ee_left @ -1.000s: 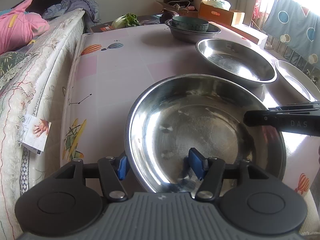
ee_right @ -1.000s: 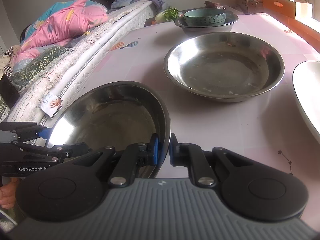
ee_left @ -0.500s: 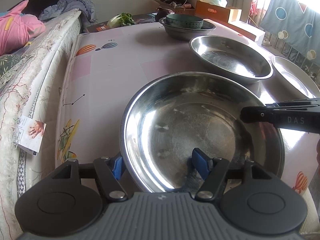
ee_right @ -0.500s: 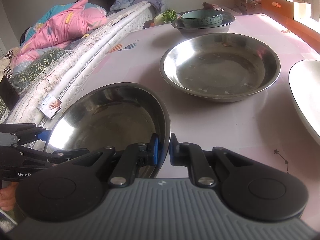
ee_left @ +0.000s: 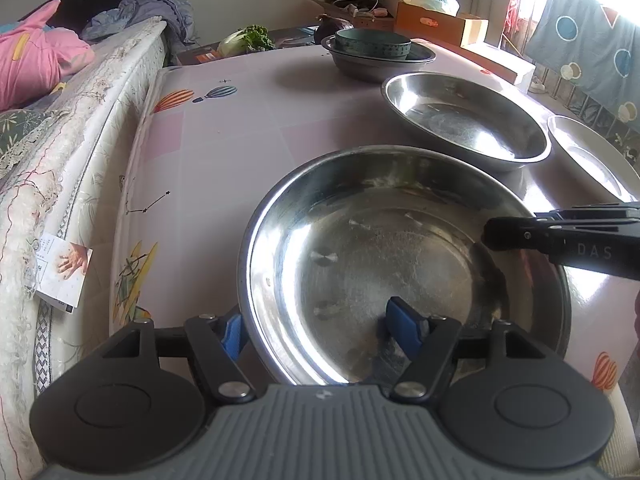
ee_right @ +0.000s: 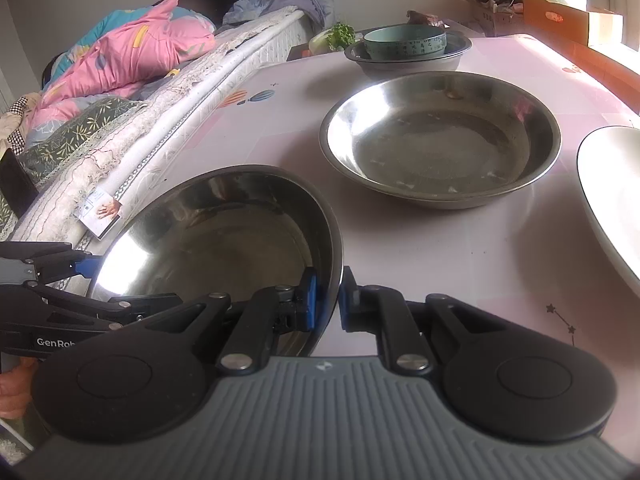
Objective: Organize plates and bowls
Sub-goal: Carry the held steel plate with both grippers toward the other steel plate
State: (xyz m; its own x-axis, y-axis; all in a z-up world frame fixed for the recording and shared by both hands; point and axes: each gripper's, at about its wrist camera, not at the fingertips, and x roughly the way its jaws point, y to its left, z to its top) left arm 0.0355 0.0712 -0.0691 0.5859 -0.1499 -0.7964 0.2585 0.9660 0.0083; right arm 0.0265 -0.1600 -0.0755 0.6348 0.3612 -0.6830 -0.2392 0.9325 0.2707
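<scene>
You have three steel pans, one teal bowl and one white plate on the table [ee_left: 224,152]. Your right gripper [ee_right: 327,300] is pinched tight on the near steel pan's [ee_right: 208,240] rim at its 4 o'clock, one pad inside and one outside. Your left gripper [ee_left: 316,330] has just been opening; its jaws straddle that pan's rim at 7 o'clock without pressing it. The second steel pan [ee_right: 440,140], at 1 o'clock, looks empty. The far steel pan [ee_right: 408,60], at 12 o'clock, holds the teal bowl [ee_right: 404,42]. The white plate [ee_right: 612,196] lies at 3 o'clock, cut off by the edge.
</scene>
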